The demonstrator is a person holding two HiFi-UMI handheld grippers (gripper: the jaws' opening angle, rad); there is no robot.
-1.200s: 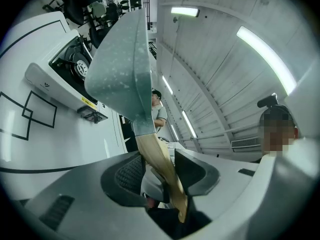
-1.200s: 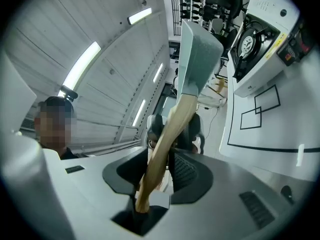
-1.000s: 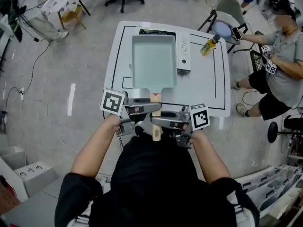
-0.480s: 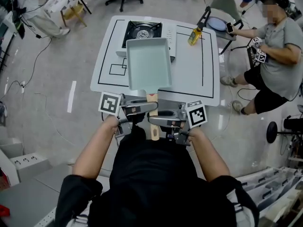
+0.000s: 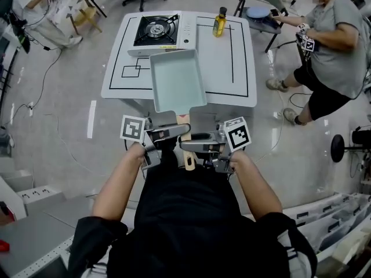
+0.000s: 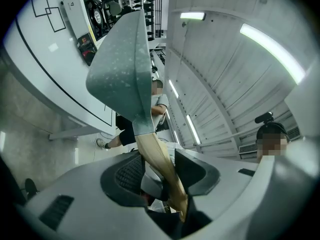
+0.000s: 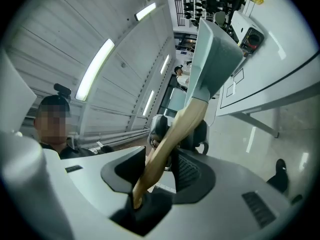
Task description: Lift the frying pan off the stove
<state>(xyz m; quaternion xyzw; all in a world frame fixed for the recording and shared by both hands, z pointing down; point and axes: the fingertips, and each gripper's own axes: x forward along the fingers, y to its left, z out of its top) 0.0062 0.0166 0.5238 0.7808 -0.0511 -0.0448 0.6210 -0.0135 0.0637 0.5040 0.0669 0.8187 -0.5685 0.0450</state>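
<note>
The rectangular teal frying pan (image 5: 177, 80) hangs in the air above the near half of the white table (image 5: 232, 68), clear of the gas stove (image 5: 157, 30) at the far left. Its wooden handle (image 5: 189, 162) points back at me. My left gripper (image 5: 174, 133) and right gripper (image 5: 194, 145) are both shut on that handle from opposite sides. In the left gripper view the handle (image 6: 160, 169) runs between the pads, with the pan's underside (image 6: 122, 69) above. The right gripper view shows the same handle (image 7: 170, 144) and pan (image 7: 215, 59) tilted up.
A yellow oil bottle (image 5: 219, 22) stands on the table right of the stove. A seated person (image 5: 330, 45) is at the right, beside a chair (image 5: 258, 7) bearing a plate. Office chairs and another person (image 5: 35, 10) are at the back left. Bare floor surrounds the table.
The pan has come off the stove and moved toward me, still level; the burner, covered a second ago, now shows fully. Both grippers stay shut on the handle.
</note>
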